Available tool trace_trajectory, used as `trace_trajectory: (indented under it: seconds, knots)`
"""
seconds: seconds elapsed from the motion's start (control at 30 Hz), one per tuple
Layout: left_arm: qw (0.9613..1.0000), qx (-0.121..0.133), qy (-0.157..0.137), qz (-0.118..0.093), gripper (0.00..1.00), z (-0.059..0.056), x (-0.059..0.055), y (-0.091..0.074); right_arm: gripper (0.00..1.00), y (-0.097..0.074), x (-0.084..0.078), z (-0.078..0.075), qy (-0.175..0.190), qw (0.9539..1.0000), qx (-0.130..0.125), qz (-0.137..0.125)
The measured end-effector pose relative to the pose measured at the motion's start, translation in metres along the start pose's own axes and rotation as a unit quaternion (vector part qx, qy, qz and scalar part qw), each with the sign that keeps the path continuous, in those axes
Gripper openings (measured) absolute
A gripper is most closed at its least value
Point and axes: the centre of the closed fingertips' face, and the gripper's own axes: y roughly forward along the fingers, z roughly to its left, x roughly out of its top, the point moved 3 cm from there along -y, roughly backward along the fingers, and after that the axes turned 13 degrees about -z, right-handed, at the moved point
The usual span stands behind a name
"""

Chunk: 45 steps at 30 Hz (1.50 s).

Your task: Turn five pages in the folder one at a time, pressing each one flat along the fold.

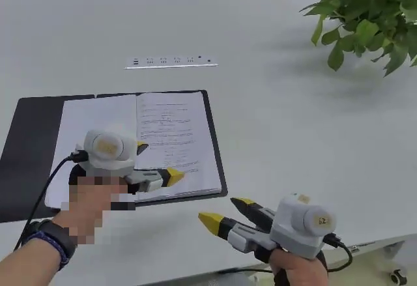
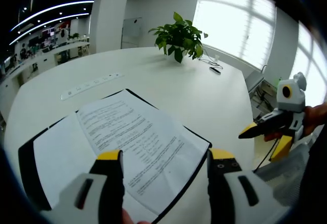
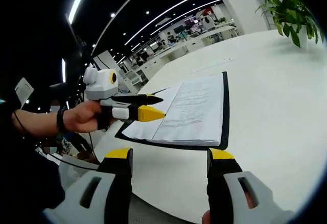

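A white office table (image 1: 293,136) is carrying a potted plant (image 1: 365,19), a power strip (image 1: 171,61) and, at its near left, the black folder (image 1: 32,143). The left gripper (image 1: 159,161) is hovering over the folder's lower right part and the right gripper (image 1: 226,211) is waiting just off its near right corner, both with jaws spread wide and gripping nothing. The likeliest fault is a jaw catching two sheets at once (their edges are lying flush), or a hurried turn creasing the paper. The folder is lying open and flat, showing a pale left sheet (image 1: 98,129) and a printed right page (image 1: 172,136).
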Motion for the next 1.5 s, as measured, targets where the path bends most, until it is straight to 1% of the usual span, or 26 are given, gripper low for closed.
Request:
trace_trajectory:
  seconds: [0.13, 0.17, 0.3, 0.37, 0.53, 0.67, 0.8, 0.83, 0.9, 1.07, 1.1, 1.23, 1.4, 1.5]
  knots:
    - [0.9999, -0.003, 0.012, 0.011, 0.66, -0.005, -0.005, 0.015, 0.57, -0.002, -0.001, -0.001, 0.004, 1.0, -0.004, 0.0]
    - [0.9997, -0.005, 0.019, 0.015, 0.67, -0.006, -0.007, 0.019, 0.57, -0.003, -0.001, -0.002, 0.005, 1.0, -0.005, -0.001]
    - [0.9991, -0.004, 0.039, 0.017, 0.65, -0.012, -0.012, 0.032, 0.57, -0.004, -0.003, -0.003, 0.005, 1.0, -0.007, 0.001]
    - [0.9986, -0.006, 0.049, 0.021, 0.65, -0.015, -0.016, 0.039, 0.57, -0.006, -0.003, -0.005, 0.004, 0.9999, -0.009, 0.004]
    - [0.9983, -0.004, 0.046, 0.037, 0.66, -0.021, -0.03, 0.052, 0.57, -0.01, -0.003, -0.008, 0.01, 0.9999, -0.014, 0.002]
    - [0.9978, -0.001, 0.049, 0.045, 0.67, -0.023, -0.038, 0.06, 0.56, -0.011, -0.004, -0.011, 0.013, 0.9998, -0.017, 0.003]
    - [0.9973, 0.005, 0.047, 0.056, 0.67, -0.022, -0.046, 0.063, 0.56, -0.011, -0.006, -0.013, 0.016, 0.9997, -0.02, 0.006]
    - [0.9973, 0.005, 0.05, 0.054, 0.67, -0.022, -0.047, 0.063, 0.55, -0.011, -0.007, -0.013, 0.016, 0.9997, -0.019, 0.006]
    - [0.9958, 0.002, 0.072, 0.057, 0.66, -0.021, -0.048, 0.065, 0.55, -0.009, -0.006, -0.012, 0.017, 0.9997, -0.018, 0.006]
    - [0.9949, 0.003, 0.085, 0.055, 0.65, -0.02, -0.05, 0.064, 0.55, -0.002, -0.005, -0.013, 0.015, 0.9997, -0.014, 0.01]
    - [0.9942, 0.001, 0.093, 0.054, 0.65, -0.019, -0.051, 0.064, 0.55, 0.0, -0.005, -0.013, 0.014, 0.9998, -0.012, 0.012]
    - [0.9942, -0.001, 0.095, 0.051, 0.64, -0.018, -0.051, 0.064, 0.54, 0.006, -0.007, -0.011, 0.006, 0.9997, -0.002, 0.024]
    - [0.9947, 0.0, 0.094, 0.043, 0.61, -0.015, -0.05, 0.063, 0.53, 0.012, -0.004, -0.012, 0.01, 0.9998, 0.0, 0.02]
    - [0.995, 0.004, 0.092, 0.04, 0.59, -0.013, -0.05, 0.063, 0.53, 0.015, -0.005, -0.012, 0.007, 0.9997, 0.003, 0.023]
